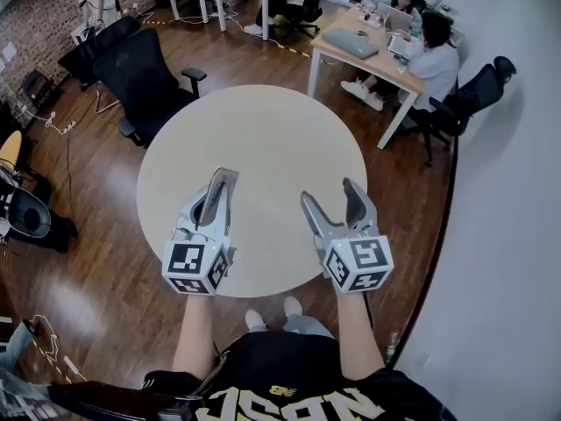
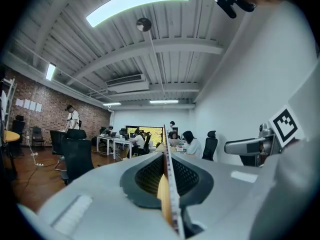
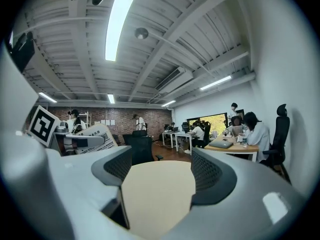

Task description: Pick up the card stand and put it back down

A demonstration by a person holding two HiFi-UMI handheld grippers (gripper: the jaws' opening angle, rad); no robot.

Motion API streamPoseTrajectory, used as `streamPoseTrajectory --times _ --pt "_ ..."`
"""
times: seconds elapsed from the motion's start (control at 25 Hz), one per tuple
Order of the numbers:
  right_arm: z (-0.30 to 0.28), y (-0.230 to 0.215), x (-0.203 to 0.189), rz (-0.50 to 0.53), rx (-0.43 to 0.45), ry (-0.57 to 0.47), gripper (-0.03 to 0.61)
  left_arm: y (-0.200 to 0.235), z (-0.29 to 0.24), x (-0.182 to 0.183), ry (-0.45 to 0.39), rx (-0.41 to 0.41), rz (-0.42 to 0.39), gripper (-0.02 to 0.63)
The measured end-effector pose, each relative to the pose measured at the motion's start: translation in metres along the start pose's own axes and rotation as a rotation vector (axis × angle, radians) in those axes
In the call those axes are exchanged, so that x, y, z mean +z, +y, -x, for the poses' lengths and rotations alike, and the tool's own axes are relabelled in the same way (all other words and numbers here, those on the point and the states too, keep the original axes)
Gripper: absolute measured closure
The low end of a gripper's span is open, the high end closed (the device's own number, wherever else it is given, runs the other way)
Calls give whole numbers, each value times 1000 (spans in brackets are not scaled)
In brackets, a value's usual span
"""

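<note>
Though illegible, print on card stand (image 3: 96,133)

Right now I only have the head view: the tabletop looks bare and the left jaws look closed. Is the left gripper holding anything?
Observer: Yes. In the left gripper view the left gripper is shut on the card stand, a thin sheet seen edge-on between the pads.
Operator: Sure it's the stand, not part of the jaw?
Observer: Fairly sure. The right gripper view shows a white printed face at the left gripper's jaws.
Operator: And the right gripper?
Observer: In its own view the right gripper is open, with only the bare round table showing between the jaws.
</note>
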State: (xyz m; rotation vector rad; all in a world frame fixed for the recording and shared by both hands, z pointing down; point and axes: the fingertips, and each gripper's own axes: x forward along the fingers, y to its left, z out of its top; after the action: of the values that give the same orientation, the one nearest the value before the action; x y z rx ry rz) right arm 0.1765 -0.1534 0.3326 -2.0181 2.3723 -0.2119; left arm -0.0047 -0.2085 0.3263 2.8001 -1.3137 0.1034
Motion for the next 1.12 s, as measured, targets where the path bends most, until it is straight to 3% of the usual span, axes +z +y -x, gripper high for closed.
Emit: streamPoseTrajectory --times 0.24,0.48,0.72,0.96,1.12 --pt "15 -35 -22 -43 -71 32 204 1 -37 -6 53 -74 -26 598" --pt "25 -67 -49 -92 -133 74 204 1 -78 -16 111 -154 -102 598" --pt "28 -79 -69 -118 -156 95 204 -5 -114 -36 170 -298 -155 597" --pt "35 -88 -98 -147 -157 157 204 3 -156 -63 242 -326 -185 597" --pt "33 -91 -118 -161 -145 197 204 19 -185 -82 265 -300 -182 595"
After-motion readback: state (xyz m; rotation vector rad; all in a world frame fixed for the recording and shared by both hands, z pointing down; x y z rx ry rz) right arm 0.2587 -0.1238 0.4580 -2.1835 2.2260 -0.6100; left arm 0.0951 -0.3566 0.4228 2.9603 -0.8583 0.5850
